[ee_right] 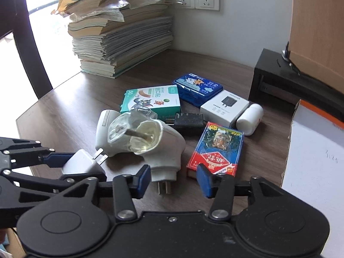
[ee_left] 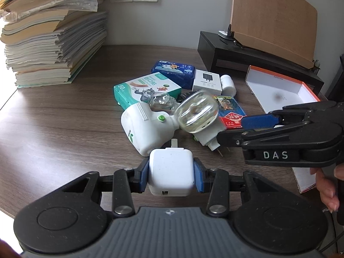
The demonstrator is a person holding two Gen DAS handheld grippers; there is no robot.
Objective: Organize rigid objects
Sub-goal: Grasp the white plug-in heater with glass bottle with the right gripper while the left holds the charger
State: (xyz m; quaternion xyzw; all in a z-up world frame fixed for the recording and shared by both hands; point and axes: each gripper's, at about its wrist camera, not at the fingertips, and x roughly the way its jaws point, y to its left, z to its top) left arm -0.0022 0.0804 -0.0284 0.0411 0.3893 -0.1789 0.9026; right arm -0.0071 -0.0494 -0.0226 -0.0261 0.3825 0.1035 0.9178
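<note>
Left gripper (ee_left: 171, 173) was clamped on the white charger cube (ee_left: 171, 172) just above the table (ee_left: 53, 129); right gripper (ee_right: 175, 179) stood apart around the mosquito-repellent plug-in (ee_right: 165, 150), which warranted gripping its body squarely, clear of the liquid bottle (ee_right: 129, 135).

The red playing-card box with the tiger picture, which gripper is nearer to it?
Right. The right gripper hangs just in front of the red playing-card box, one pad at its near end. The left gripper sits farther off, shut on a white cube charger.
</note>
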